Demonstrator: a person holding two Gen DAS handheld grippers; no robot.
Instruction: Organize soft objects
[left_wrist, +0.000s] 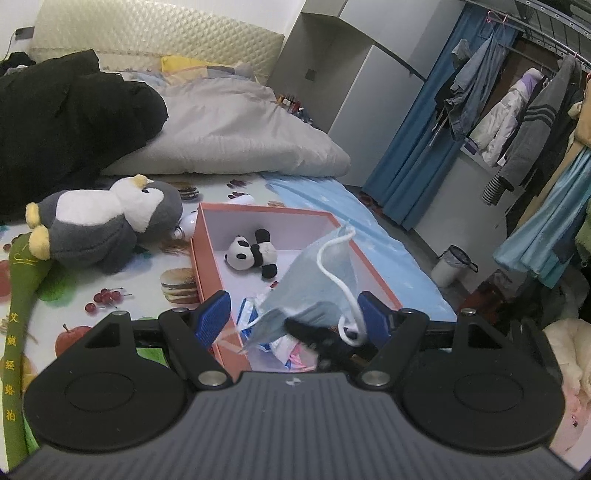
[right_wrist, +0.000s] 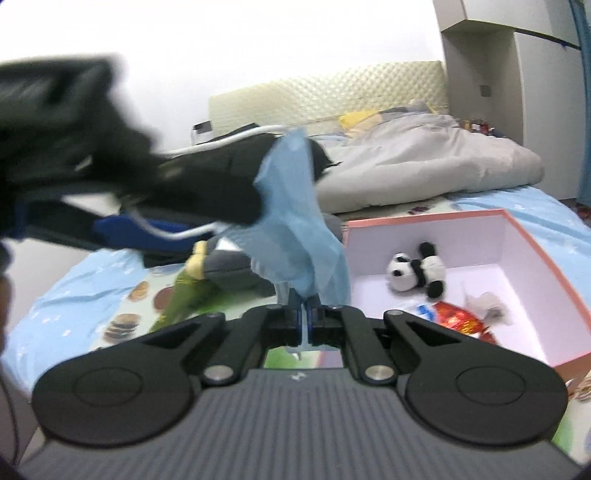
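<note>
Jaws of right gripper (right_wrist: 305, 318) clamped on blue mask (right_wrist: 295, 221), left gripper (left_wrist: 295, 314) spread wide

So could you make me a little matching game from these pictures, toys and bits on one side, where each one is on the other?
Things:
1. panda toy
2. penguin plush
3. blue face mask
4. grey duvet

Places:
A. pinched in the shut right hand-held gripper
B. heaped towards the head of the bed
C. lying inside the pink box
D. lying on the fruit-print sheet beside the box

Pairs: 1-C, 2-D, 3-A, 4-B
</note>
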